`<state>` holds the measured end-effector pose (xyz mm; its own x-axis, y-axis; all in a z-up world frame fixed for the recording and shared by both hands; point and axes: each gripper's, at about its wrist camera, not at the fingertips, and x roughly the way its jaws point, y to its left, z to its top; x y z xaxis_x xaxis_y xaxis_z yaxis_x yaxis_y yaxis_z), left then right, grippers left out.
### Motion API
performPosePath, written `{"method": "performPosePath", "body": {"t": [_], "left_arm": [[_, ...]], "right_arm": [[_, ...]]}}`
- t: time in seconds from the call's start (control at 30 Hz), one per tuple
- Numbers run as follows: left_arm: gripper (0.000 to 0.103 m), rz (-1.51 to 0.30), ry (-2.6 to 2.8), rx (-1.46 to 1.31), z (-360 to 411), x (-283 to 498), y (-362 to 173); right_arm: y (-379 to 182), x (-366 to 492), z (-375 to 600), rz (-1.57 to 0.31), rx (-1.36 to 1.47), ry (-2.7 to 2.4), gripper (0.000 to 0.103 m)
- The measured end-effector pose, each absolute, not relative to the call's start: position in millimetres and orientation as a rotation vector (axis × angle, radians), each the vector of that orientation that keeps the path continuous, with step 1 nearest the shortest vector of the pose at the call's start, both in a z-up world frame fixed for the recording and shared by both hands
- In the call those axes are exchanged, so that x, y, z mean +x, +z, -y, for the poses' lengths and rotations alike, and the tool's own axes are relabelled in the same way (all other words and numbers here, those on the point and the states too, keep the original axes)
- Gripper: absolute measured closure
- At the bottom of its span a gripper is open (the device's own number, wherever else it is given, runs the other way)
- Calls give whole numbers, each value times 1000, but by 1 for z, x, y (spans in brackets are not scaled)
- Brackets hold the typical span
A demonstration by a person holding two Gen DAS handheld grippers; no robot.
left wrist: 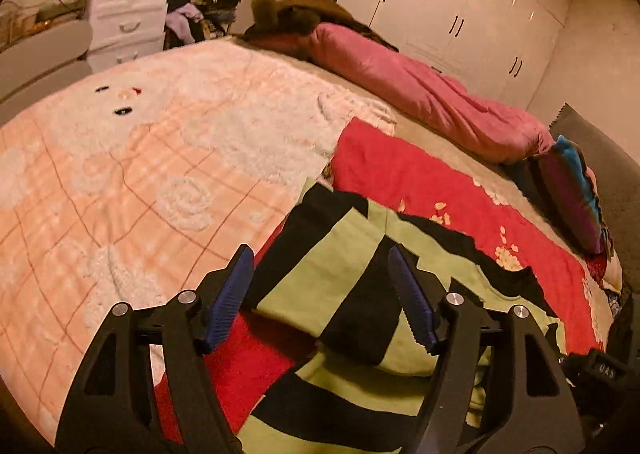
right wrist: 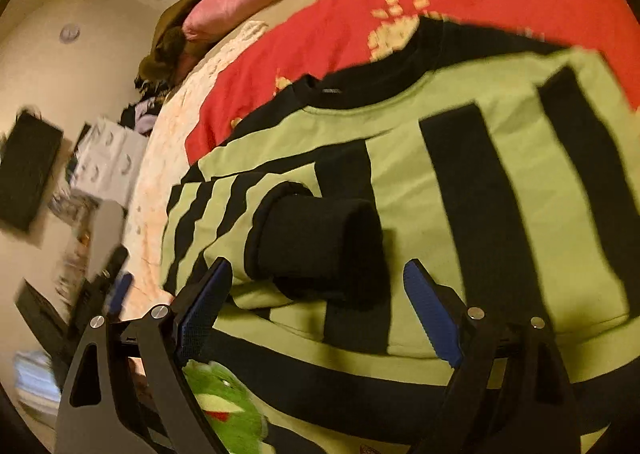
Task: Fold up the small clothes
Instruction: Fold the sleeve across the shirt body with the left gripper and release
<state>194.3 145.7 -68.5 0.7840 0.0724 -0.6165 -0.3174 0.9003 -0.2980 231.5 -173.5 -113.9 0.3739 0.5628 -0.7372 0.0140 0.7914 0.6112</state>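
A light green sweater with black stripes [left wrist: 320, 274] lies spread on a red flowered blanket [left wrist: 420, 181] on the bed. My left gripper [left wrist: 320, 258] hovers open just above the sweater's striped fabric, and its blue pads [left wrist: 232, 294] touch nothing. In the right wrist view the sweater [right wrist: 500, 181] fills the frame, with one sleeve folded across the body. The sleeve's black cuff [right wrist: 320, 246] lies just beyond my right gripper [right wrist: 318, 268], which stands wide open and holds nothing. The black neckband [right wrist: 380, 81] is at the far side.
A peach and white fluffy blanket [left wrist: 140, 173] covers the bed's left part. A pink quilt [left wrist: 420, 93] lies rolled along the far side, with a dark pillow [left wrist: 572, 193] at the right. White drawers [left wrist: 124, 13] and wardrobes [left wrist: 460, 13] stand behind. A bright green patch [right wrist: 224, 406] shows below my right gripper.
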Motion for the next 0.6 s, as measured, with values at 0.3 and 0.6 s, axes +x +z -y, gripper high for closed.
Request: {"method": "performPosePath", "body": {"t": [0.3, 0.6], "left_arm": [[41, -641, 210, -402, -144, 197, -74], [41, -634, 229, -434, -152, 196, -76]], "right_arm": [[-130, 245, 170, -1166, 753, 405, 16], [-105, 238, 153, -1075, 576, 466, 62]]}}
